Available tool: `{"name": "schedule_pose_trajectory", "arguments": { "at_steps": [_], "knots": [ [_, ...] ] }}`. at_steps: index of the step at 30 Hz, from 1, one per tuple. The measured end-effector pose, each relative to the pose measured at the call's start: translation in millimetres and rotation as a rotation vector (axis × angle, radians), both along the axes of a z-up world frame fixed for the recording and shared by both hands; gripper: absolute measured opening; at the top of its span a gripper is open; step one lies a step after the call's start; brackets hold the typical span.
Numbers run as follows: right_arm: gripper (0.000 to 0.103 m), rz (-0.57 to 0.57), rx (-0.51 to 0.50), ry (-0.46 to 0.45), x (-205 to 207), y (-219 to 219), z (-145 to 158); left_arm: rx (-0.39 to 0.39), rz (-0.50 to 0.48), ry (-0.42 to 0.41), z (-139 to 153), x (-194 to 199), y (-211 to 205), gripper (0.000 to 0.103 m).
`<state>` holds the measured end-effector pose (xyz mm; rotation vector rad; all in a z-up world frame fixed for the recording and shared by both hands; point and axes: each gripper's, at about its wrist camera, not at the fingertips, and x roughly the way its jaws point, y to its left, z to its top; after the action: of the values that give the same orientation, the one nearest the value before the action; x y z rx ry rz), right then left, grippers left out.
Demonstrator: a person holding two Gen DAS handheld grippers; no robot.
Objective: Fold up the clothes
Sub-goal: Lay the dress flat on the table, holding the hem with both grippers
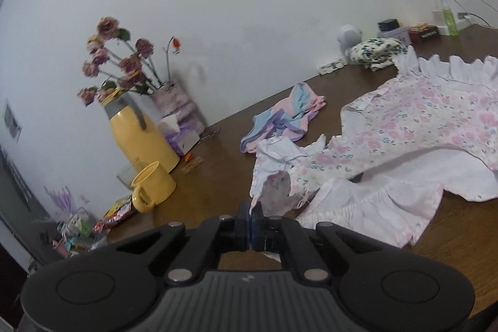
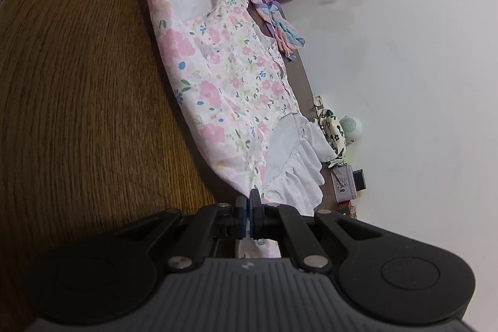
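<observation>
Both tongs, left (image 1: 251,215) and right (image 2: 250,209), are clamped on opposite ends of the floral dress (image 2: 218,77) spread along the tabletop (image 2: 77,83), ready for lifting and folding over evenly.

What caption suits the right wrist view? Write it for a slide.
Right gripper shut on the ruffled hem of a pink floral dress stretched across the brown wooden table.

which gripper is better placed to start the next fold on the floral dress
Left, probably. The left gripper is shut on the floral dress at its bunched top end, lifted and free to carry over. The right gripper pins the ruffled hem, suited to anchoring.
</observation>
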<state>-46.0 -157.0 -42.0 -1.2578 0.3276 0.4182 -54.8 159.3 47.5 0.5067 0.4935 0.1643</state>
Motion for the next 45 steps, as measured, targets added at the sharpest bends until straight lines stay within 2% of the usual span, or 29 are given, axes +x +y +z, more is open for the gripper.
{"name": "schedule_pose_trajectory", "arguments": {
  "at_steps": [5, 7, 11, 14, 15, 16, 19, 24, 28, 31, 33, 35, 38, 41, 45],
  "knots": [
    [0.001, -0.002, 0.003, 0.001, 0, -1, -1, -0.029, 0.011, -0.008, -7, 7, -3, 0.001],
    [0.001, -0.003, 0.005, 0.004, 1, -3, -2, 0.006, -0.001, 0.042, -12, 13, -7, 0.002],
    [0.001, 0.000, 0.001, 0.005, 1, -3, -3, 0.134, -0.068, 0.218, -38, 26, -23, 0.007],
    [0.001, -0.001, 0.000, 0.005, 0, -3, -3, 0.223, -0.121, 0.278, -49, 25, -34, 0.023],
    [0.001, -0.002, -0.001, 0.004, 0, -4, -3, 0.246, -0.138, 0.284, -50, 24, -37, 0.033],
    [0.001, -0.002, -0.002, 0.004, 0, -4, -3, 0.269, -0.155, 0.290, -52, 22, -40, 0.039],
    [0.001, -0.001, -0.004, 0.006, 0, -4, -4, 0.333, -0.185, 0.313, -56, 27, -49, 0.040],
    [0.001, 0.000, -0.001, 0.005, 1, -4, -5, 0.419, -0.205, 0.357, -62, 45, -52, 0.038],
    [0.001, 0.003, -0.001, 0.008, 1, -4, -6, 0.437, -0.207, 0.404, -67, 58, -48, 0.012],
    [0.001, 0.003, 0.001, 0.012, 3, -5, -7, 0.433, -0.202, 0.399, -69, 60, -46, 0.002],
    [0.001, 0.002, 0.003, 0.016, 3, -5, -7, 0.416, -0.184, 0.350, -64, 58, -45, 0.002],
    [0.001, 0.000, 0.005, 0.018, 3, -5, -8, 0.393, -0.153, 0.265, -56, 53, -45, 0.002],
    [0.001, -0.005, 0.007, 0.020, 4, -6, -8, 0.331, -0.121, 0.168, -42, 42, -44, 0.002],
    [0.001, -0.006, 0.006, 0.022, 4, -6, -8, 0.304, -0.161, 0.186, -41, 26, -46, 0.002],
    [0.001, -0.018, 0.004, 0.020, 3, -7, -8, 0.314, -0.203, 0.234, -49, 8, -52, 0.002]
  ]
}}
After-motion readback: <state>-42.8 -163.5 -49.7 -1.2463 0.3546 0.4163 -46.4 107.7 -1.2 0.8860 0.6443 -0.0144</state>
